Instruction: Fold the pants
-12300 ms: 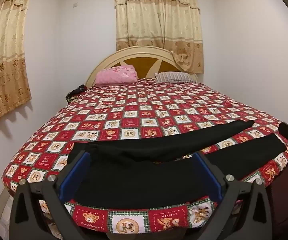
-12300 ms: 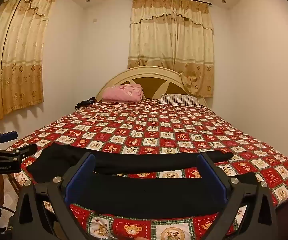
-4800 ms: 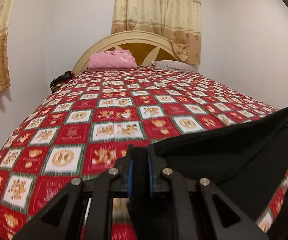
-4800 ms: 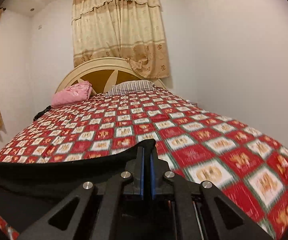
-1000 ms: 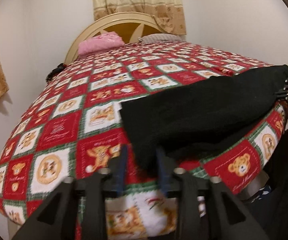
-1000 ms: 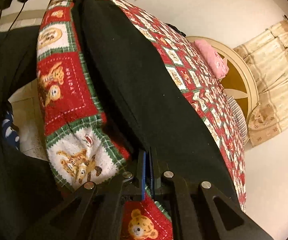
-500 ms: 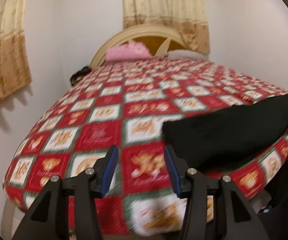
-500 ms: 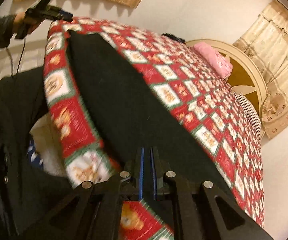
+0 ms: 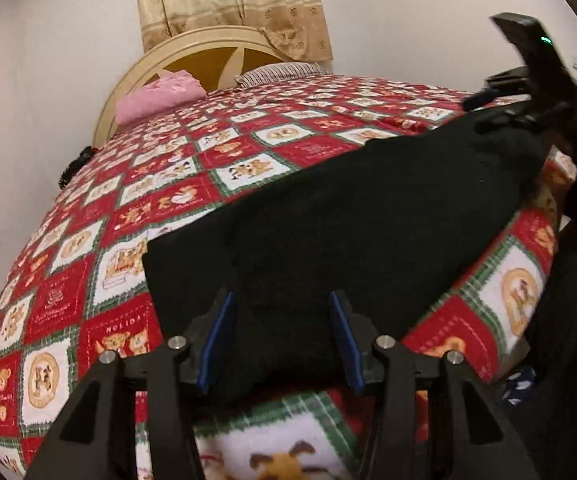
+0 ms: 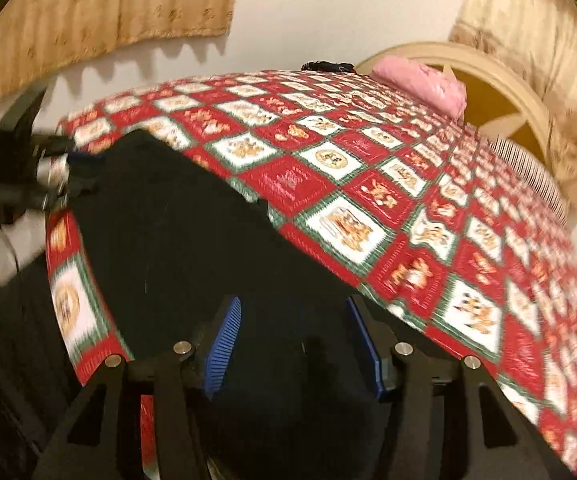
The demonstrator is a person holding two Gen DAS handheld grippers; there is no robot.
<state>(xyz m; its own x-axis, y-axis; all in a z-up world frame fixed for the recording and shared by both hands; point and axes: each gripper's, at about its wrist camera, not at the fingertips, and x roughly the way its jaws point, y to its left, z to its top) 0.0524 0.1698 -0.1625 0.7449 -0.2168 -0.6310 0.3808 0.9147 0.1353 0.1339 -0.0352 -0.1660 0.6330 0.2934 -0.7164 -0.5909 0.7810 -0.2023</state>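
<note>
Springing apart from their earlier clamp, the right tongs (image 10: 294,344) release the black pants (image 10: 176,240); left tongs (image 9: 280,340) apart too.

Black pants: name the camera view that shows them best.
Left wrist view: the black pants lie sharp, their folded edge and outline clear on the bedspread. Right wrist view shows them blurred, partly hidden behind the tongs.

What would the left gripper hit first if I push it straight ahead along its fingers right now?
Most likely the black pants. The left gripper points down at the near end of the folded fabric, its jaws apart with cloth showing between them. The patterned bedspread lies directly beneath. The exact gap is hard to judge through the fisheye.
</note>
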